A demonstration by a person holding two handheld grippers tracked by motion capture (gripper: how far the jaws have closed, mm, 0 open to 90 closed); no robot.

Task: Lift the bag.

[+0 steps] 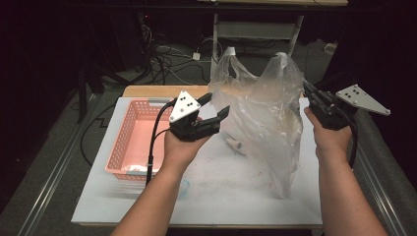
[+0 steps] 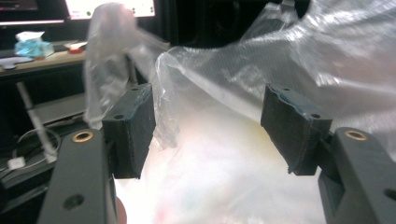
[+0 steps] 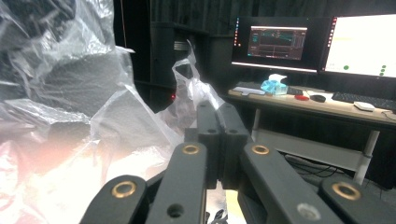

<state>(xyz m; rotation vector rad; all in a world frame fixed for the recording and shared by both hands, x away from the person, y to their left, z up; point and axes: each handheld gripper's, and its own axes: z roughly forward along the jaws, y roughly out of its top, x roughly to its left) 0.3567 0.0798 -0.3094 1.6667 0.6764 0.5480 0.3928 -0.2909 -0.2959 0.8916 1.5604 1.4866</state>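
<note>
A clear plastic bag [image 1: 265, 113] stands crumpled on the white tabletop [image 1: 221, 196], its mouth upward. My right gripper [image 1: 306, 88] meets the bag's upper right edge, and its jaws are shut on the film there. In the right gripper view the shut jaws [image 3: 217, 109] have bag film [image 3: 70, 93] bunched to their left. My left gripper [image 1: 217, 104] hovers at the bag's left side with its jaws open. The left gripper view shows its pads [image 2: 135, 126] apart, with the bag [image 2: 280, 56] ahead of them and nothing pinched. A small object [image 1: 236, 144] lies inside the bag.
A pink perforated basket [image 1: 133, 137] sits on the left part of the table, beside my left forearm. Cables [image 1: 167, 64] lie on the floor beyond the table. A desk with monitors [image 3: 280, 42] stands farther back.
</note>
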